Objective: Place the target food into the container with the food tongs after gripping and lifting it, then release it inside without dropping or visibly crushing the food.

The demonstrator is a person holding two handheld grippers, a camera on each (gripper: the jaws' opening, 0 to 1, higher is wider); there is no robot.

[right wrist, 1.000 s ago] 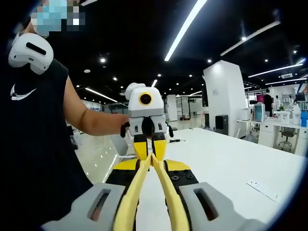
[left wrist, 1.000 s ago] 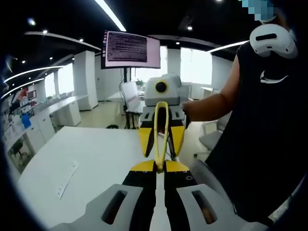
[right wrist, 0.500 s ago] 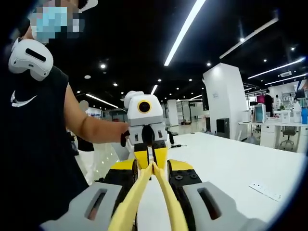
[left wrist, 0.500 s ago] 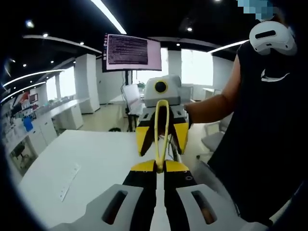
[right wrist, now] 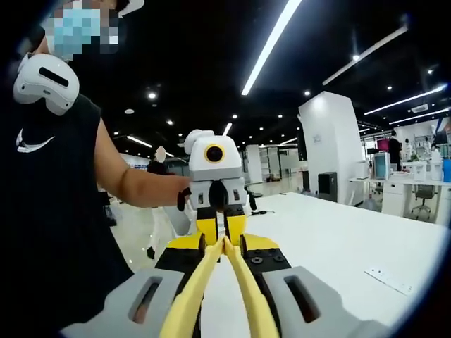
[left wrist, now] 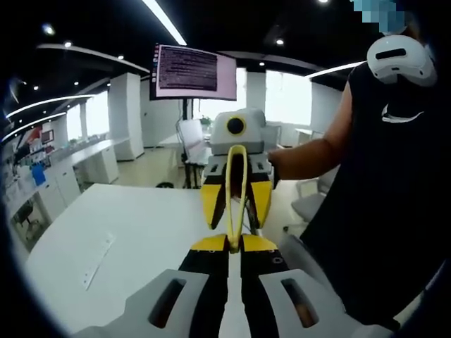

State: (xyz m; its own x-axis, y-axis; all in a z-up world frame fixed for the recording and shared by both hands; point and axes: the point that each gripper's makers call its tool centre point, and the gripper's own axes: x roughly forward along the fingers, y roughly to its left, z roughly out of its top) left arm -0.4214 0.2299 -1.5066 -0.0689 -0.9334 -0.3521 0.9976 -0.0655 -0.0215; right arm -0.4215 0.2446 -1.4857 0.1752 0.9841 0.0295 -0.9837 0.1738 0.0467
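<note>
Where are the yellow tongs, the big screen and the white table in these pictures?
Tongs (left wrist: 236, 197): left gripper view, on the yellow loop held between the jaws.
Screen (left wrist: 192, 72): left gripper view, on the middle of its lit face.
Table (right wrist: 338, 239): right gripper view, on its bare white top.

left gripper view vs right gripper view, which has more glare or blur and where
Left gripper view: the windows behind the right gripper blow out white, and the monitor text is too soft to read. Right gripper view: ceiling light strips glare against a dark ceiling; yellow tongs stay fairly sharp.
</note>
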